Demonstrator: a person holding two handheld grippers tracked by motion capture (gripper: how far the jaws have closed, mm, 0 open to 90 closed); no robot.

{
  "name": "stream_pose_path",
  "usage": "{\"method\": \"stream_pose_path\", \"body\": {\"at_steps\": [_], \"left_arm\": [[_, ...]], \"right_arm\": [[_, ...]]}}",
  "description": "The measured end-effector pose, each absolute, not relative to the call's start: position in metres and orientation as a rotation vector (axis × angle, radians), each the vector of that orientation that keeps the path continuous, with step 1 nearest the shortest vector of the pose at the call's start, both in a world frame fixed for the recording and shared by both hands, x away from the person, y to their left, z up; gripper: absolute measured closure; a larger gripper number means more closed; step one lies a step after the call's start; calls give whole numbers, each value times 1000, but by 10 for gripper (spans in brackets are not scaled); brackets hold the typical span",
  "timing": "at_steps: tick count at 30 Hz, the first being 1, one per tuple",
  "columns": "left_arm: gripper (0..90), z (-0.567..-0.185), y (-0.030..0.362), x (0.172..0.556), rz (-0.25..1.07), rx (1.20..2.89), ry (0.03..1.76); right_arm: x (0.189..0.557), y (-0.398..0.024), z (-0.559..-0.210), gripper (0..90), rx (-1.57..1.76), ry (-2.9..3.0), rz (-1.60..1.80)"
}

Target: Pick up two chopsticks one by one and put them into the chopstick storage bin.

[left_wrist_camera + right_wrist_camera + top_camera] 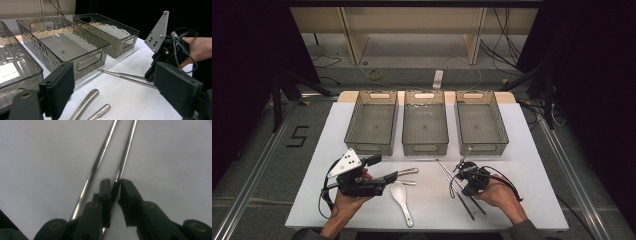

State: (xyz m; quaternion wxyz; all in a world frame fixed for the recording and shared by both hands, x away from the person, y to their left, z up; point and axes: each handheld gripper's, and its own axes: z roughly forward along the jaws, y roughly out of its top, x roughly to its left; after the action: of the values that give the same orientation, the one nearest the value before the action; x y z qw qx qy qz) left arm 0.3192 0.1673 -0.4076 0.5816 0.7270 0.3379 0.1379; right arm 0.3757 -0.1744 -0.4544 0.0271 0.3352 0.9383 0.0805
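The right gripper view shows the right gripper (115,185) up close: its fingers are nearly closed around one of two metal chopsticks (126,157); it seems pinched. The other lies just beside, outside them. From high up, the chopsticks (457,187) lie on the white counter (532,165), long way slanting toward three trays (425,129). A white spoon (401,197) and two metal handles (408,171) are there. The left gripper (382,167) has wide-open, empty fingers

Right gripper (466,176) rests on the chopsticks (447,172) (metal, lying crossed) before three empty bins (425,122).
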Motion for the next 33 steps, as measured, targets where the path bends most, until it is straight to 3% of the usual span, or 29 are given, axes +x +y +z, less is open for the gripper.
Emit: {"method": "stream_pose_path", "body": {"at_steps": [33], "left_arm": [[168, -408, 165, 320, 311, 1703, 785]], "right_arm": [[376, -178, -444, 861, 961, 2893, 270]]}}
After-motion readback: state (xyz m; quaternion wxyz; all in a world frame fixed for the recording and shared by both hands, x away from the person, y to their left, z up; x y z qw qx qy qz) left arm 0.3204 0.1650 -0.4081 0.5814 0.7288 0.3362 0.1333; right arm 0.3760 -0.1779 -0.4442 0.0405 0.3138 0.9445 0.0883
